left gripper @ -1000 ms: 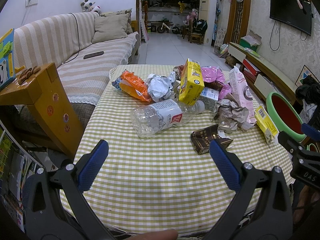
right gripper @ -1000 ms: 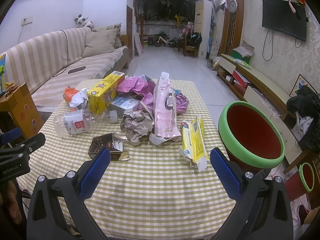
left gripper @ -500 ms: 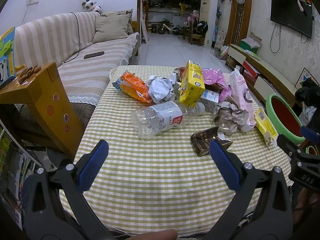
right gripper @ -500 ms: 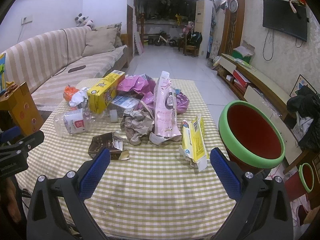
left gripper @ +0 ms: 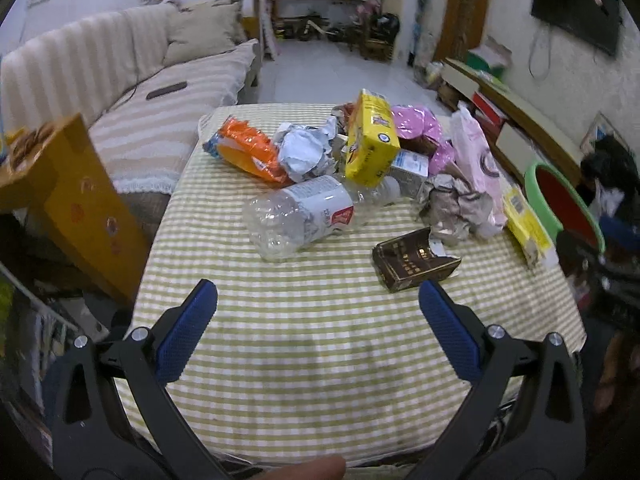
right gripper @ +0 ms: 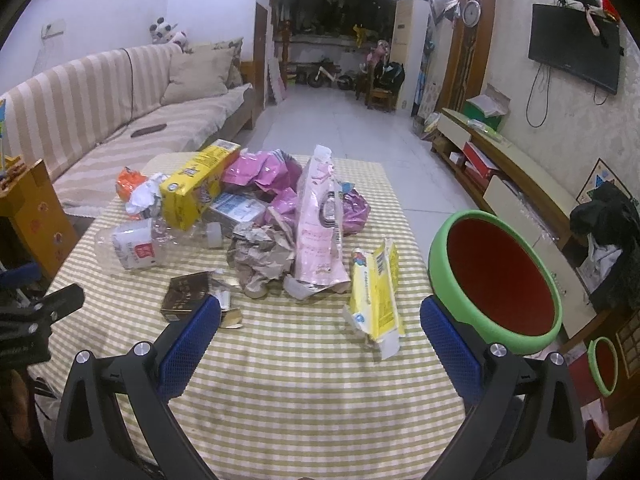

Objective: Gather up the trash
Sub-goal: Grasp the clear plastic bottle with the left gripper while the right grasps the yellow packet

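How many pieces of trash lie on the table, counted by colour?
Yellow: 2, the box and the flat packet
Pink: 3, the tall bag and two wrappers
Orange: 1, the wrapper
Brown: 1, the small box
Total: 7

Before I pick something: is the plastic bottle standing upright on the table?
No, the plastic bottle lies on its side on the checked tablecloth.

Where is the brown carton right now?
The brown carton lies flat on the checked tablecloth, nearest item to the left gripper, just in front of the crumpled paper.
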`<state>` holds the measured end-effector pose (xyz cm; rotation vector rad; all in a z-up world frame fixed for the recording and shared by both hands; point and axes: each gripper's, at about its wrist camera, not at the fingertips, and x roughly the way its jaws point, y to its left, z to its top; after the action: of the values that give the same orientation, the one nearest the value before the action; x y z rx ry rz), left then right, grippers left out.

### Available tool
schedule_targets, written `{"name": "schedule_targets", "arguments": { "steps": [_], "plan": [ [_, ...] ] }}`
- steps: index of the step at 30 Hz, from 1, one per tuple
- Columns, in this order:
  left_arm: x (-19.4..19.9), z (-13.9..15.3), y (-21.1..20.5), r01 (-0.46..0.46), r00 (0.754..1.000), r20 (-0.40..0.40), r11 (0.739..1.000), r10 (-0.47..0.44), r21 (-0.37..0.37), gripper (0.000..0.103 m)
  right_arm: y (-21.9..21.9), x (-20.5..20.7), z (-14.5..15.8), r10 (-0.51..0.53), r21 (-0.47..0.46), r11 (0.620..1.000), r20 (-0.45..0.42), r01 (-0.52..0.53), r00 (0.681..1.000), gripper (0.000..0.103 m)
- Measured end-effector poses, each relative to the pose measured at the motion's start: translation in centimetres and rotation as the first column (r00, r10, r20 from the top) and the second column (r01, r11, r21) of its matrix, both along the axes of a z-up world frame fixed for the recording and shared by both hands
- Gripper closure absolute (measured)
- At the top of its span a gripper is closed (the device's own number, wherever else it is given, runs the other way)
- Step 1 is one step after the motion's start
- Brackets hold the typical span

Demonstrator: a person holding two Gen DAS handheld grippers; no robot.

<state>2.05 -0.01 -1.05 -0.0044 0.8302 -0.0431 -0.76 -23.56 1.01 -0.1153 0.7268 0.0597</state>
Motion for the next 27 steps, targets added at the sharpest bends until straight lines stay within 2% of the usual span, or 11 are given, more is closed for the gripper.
{"name": "schedule_targets", "arguments": {
  "steps": [7,12,16,21,27],
  "plan": [
    [2.8,0.0,0.8,0.037,0.998,-0.048,0.999,-0.038,-0.023,0.004,-1.4,3.0,-0.8,-0.018,0.0,1.0,-0.086,0.018,0.996,0.007],
    [5.5,-0.4,1.1,0.054,0.996,-0.075,0.999,-0.054,0.006,0.004,-3.3,5.7,-1.9,-0.036,0.032,0.999,-0.163,0.041,0.986,0.007],
    [7.7,-0.9,1.4,0.099,0.991,-0.093,0.993,-0.093,0.058,0.004,-4.5,7.8,-3.2,-0.053,0.046,0.997,-0.229,0.066,0.972,0.007],
    [10.4,-1.7,1.6,0.174,0.973,-0.167,0.983,-0.162,0.055,0.004,-5.3,9.9,-4.3,-0.053,0.06,0.996,-0.274,0.072,0.96,0.008],
    [12.4,-2.8,0.9,0.241,0.95,-0.222,0.967,-0.218,0.083,0.004,-5.7,12.3,-5.9,-0.027,0.051,0.998,-0.35,0.048,0.936,0.021]
  ]
}}
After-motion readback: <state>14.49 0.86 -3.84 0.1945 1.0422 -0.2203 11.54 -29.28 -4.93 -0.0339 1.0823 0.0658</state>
